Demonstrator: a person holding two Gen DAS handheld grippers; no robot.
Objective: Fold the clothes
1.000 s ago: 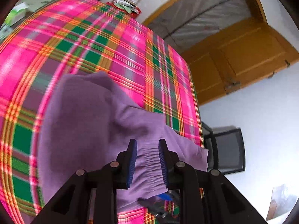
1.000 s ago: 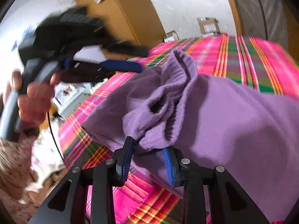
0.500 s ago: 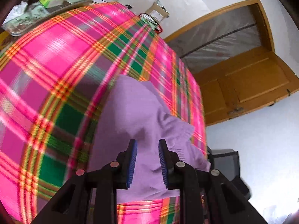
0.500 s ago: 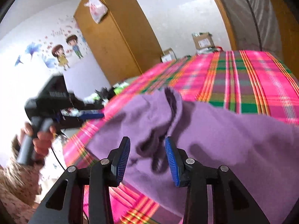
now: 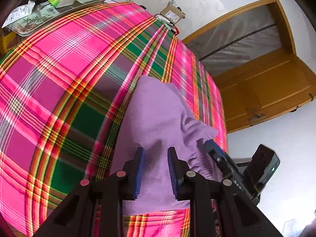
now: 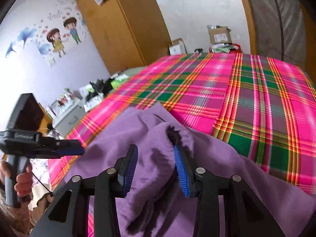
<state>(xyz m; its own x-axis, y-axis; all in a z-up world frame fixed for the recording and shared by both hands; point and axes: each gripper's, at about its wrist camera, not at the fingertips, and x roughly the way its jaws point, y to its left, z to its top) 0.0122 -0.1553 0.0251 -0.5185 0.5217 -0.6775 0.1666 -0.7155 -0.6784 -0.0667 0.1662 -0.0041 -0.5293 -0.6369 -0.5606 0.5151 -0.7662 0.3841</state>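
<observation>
Your left gripper (image 5: 155, 167) hangs low over the garment (image 5: 158, 122), jaws apart, with purple cloth showing between the blue pads (image 5: 138, 173); whether the pads touch the cloth you cannot tell from this view. Your right gripper (image 6: 156, 167) also has its jaws apart, set over a bunched ridge of the garment (image 6: 150, 158), and its right pad (image 6: 180, 171) sits just beside a dark-lined opening in the cloth, a cuff or hem that curls upward. The garment lies rumpled on the plaid cloth (image 5: 59, 79) near its closest edge, a narrow end reaching away toward the middle of the plaid. In the left view the right gripper (image 5: 221, 158) pokes in beside the garment's gathered edge. In the right view the left gripper (image 6: 65, 148) is held by a hand (image 6: 21, 181) to the garment's left, its tip at the cloth's edge. Beyond the garment the plaid cloth runs bare to its far end. Past that end stand cardboard boxes (image 6: 219, 34), a wooden wardrobe (image 6: 118, 25), and a wall with cartoon stickers (image 6: 59, 35); left of the garment a cluttered side table (image 6: 94, 94) shows, and a wooden door (image 5: 266, 90) stands on its right.
</observation>
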